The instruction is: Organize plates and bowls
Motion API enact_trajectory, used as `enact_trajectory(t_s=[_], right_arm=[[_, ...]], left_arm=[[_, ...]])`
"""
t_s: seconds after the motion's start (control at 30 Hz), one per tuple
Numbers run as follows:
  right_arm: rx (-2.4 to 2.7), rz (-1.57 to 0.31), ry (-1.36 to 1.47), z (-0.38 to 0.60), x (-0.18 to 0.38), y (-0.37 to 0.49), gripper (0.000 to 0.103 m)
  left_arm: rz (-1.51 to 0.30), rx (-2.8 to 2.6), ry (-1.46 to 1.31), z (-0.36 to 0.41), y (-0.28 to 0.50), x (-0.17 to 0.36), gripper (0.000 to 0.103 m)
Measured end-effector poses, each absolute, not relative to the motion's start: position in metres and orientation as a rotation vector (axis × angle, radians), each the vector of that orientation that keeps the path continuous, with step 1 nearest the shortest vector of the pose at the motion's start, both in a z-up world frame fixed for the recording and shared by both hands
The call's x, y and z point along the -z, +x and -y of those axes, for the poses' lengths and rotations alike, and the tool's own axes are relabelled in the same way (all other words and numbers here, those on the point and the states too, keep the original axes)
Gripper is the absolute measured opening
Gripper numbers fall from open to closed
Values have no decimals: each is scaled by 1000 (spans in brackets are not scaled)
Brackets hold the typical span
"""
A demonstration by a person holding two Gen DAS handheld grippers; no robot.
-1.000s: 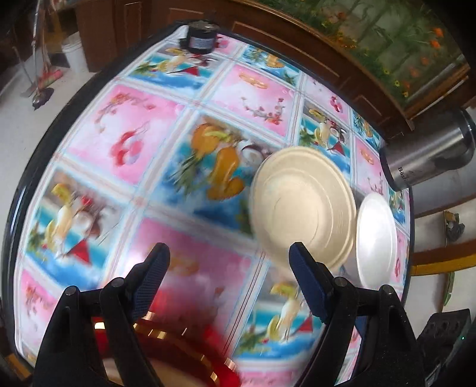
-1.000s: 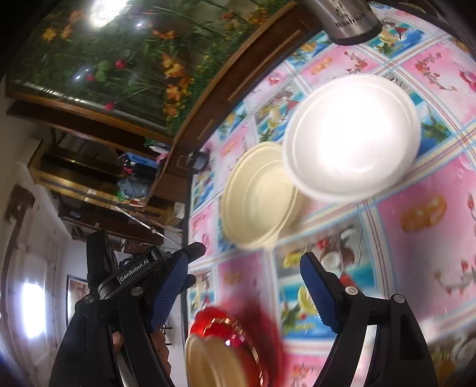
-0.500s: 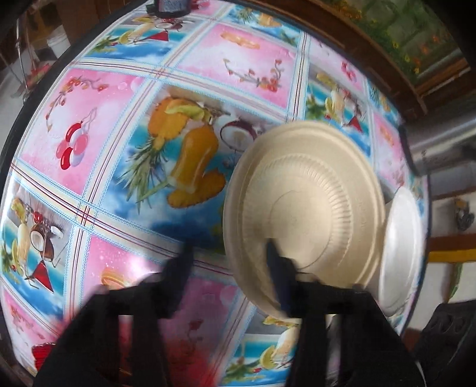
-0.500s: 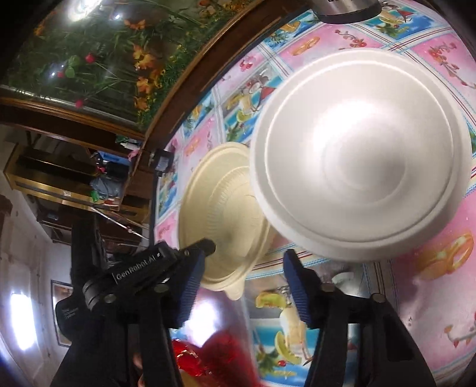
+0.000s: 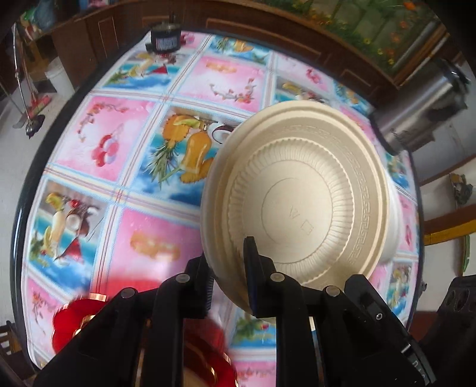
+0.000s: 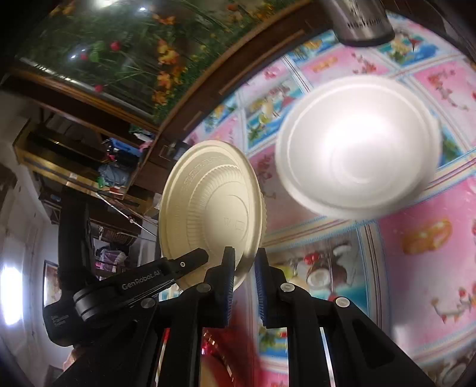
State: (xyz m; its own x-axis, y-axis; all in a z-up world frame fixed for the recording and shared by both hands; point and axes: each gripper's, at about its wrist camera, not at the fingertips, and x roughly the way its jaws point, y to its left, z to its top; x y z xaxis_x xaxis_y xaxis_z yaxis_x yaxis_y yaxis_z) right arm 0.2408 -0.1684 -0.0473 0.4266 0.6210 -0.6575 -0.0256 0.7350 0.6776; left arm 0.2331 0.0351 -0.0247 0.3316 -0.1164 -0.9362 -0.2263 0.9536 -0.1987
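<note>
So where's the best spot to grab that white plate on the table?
The white plate lies flat and shallow, so probably only its thin rim fits between jaws. Come from the near side: open tablecloth lies there, while the steel jug stands beyond the far edge.

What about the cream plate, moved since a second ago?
Yes: up. It lay flat beside the white plate; now the cream plate is raised off the tablecloth and tilted, rim between the left gripper's closing fingers.
</note>
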Motion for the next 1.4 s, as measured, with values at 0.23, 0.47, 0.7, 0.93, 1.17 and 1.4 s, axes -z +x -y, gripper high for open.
enact_trajectory(t_s=[0.23, 0.47, 0.7, 0.93, 1.17, 1.4], right_arm=[[-471, -987, 613, 182, 20, 184, 13], [-472, -931, 596, 206, 9, 131, 13], [-454, -906, 607, 229, 12, 98, 13], [-438, -896, 598, 240, 16, 81, 13], [-442, -899, 589, 242, 19, 76, 13], [-449, -899, 567, 235, 19, 71, 13]], left_arm=[[-1149, -47, -298, -18, 181, -1, 16], [-1066, -9, -259, 4, 133, -13, 16], [-1017, 21, -222, 26, 102, -13, 17], [-1005, 38, -220, 34, 85, -11, 16], [-993, 34, -219, 33, 76, -7, 17], [-977, 25, -230, 26, 68, -5, 17]])
